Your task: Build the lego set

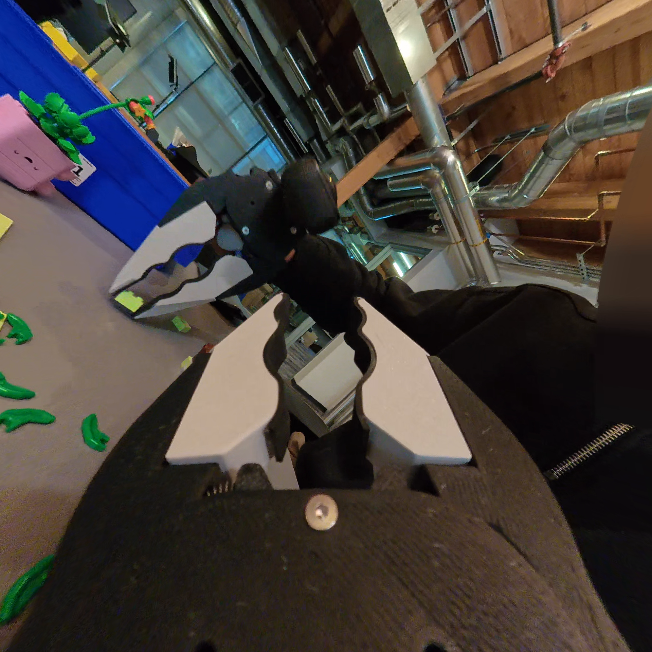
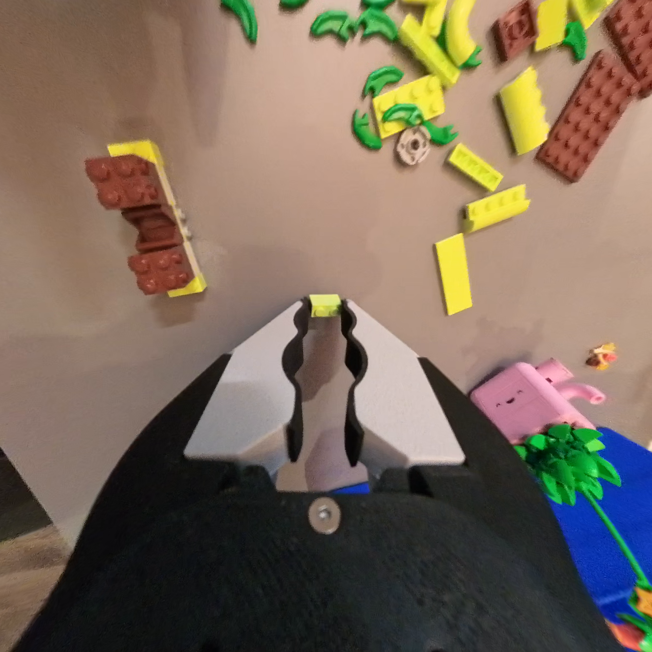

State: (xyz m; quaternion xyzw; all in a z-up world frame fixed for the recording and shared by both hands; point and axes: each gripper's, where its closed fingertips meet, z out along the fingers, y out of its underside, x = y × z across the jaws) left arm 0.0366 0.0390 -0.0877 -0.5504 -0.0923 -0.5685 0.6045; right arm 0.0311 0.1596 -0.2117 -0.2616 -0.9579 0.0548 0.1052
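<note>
My right gripper is shut on a small lime-yellow brick, pinched at the fingertips just above the grey table. The left wrist view shows this gripper too, with the lime brick at its tips. My left gripper is open and empty, raised and tilted away from the table. A brown and yellow partial build lies on the table to the left of my right gripper.
Loose lime-yellow bricks, brown plates and green leaf pieces lie scattered at the upper right. A pink figure with green foliage stands by a blue board. Green leaves lie left of my left gripper. One gripper's finger ends stand about 15 cm off the other's.
</note>
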